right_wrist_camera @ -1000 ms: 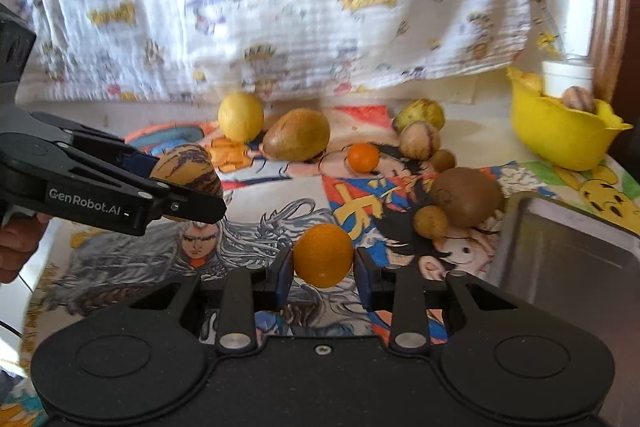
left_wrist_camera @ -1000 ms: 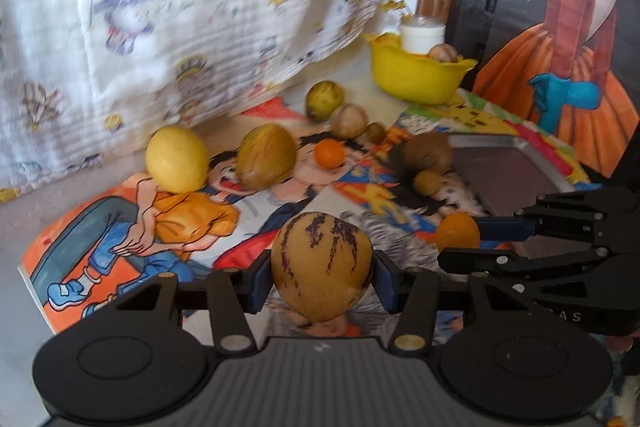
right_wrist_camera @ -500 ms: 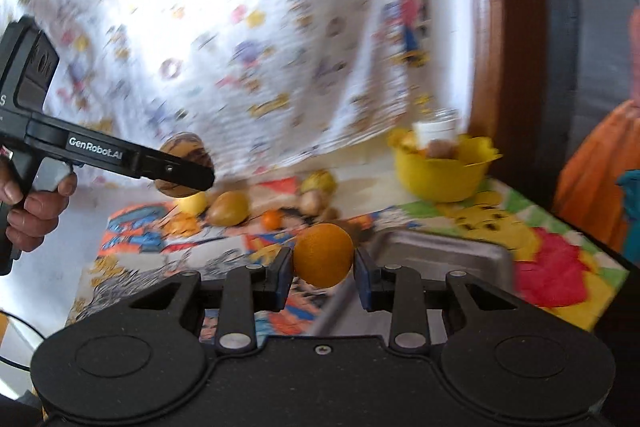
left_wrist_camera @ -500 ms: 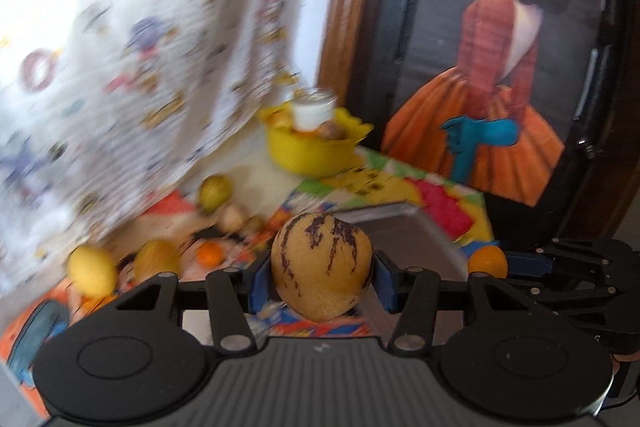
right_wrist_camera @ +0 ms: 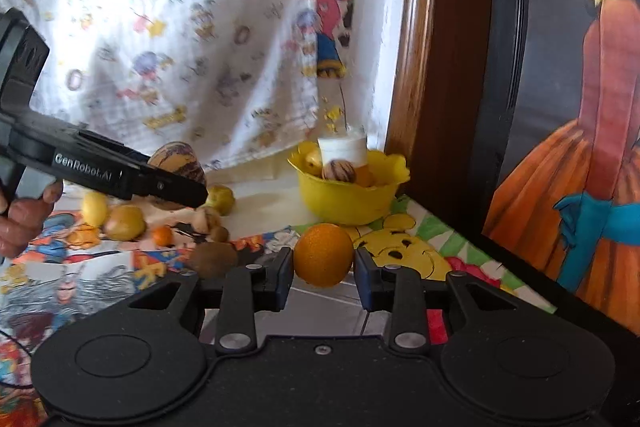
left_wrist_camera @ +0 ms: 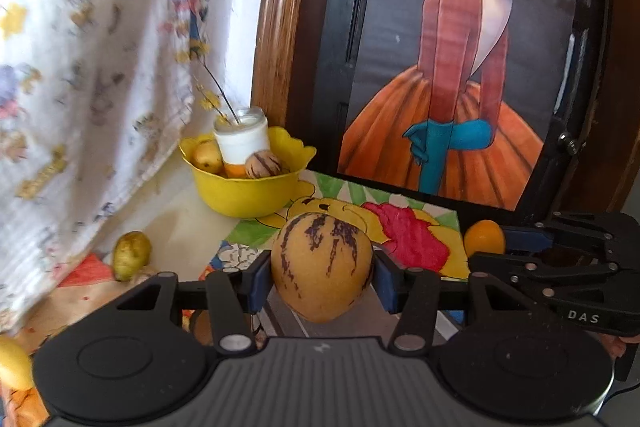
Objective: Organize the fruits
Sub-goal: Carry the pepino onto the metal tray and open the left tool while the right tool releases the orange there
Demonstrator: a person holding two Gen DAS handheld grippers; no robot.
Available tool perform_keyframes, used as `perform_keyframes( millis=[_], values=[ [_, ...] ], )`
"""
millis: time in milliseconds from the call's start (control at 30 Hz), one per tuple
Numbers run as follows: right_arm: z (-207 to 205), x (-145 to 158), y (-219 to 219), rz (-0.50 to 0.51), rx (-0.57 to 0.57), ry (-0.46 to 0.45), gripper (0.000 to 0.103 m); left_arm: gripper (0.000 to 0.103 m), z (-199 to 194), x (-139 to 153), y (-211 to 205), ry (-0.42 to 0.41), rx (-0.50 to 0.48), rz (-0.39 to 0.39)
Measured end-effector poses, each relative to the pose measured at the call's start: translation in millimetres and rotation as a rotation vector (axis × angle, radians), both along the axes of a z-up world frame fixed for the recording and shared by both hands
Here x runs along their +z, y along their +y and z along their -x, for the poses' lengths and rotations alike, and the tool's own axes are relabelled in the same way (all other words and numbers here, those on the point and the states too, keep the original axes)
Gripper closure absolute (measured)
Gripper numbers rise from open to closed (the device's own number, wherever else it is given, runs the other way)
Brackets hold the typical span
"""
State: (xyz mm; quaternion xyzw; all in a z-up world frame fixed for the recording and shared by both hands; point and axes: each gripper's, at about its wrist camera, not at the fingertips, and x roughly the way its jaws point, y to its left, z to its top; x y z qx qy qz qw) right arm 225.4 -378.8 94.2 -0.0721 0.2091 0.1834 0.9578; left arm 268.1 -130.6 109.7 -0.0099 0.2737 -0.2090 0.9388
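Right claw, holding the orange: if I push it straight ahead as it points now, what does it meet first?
Most likely the yellow bowl, which sits just beyond the orange held in the right claw. Depth is unclear, so it may meet the picture mat short of the bowl.

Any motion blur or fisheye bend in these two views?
Left wrist: patterned curtain smeared, striped fruit in the left gripper sharp, wooden frame bows. Right wrist: curtain softly blurred, orange in the right gripper crisp, corners vignetted black.
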Motion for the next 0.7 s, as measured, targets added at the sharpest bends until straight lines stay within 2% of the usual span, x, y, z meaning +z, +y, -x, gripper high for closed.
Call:
perform_keyframes(
  millis=[333,700],
  values=[
    [-80.5,-70.6,-4.9,0.056,-0.005,0.072,0.068,0.047,-77.2,-74.9,-17.7,0.087,-0.018,0.007],
    [-111.1,-109.1,-10.4,0.094,-0.002,0.147,0.068,0.047,-106.7,-113.4,-37.8,0.154,-0.046,-0.039]
  ],
)
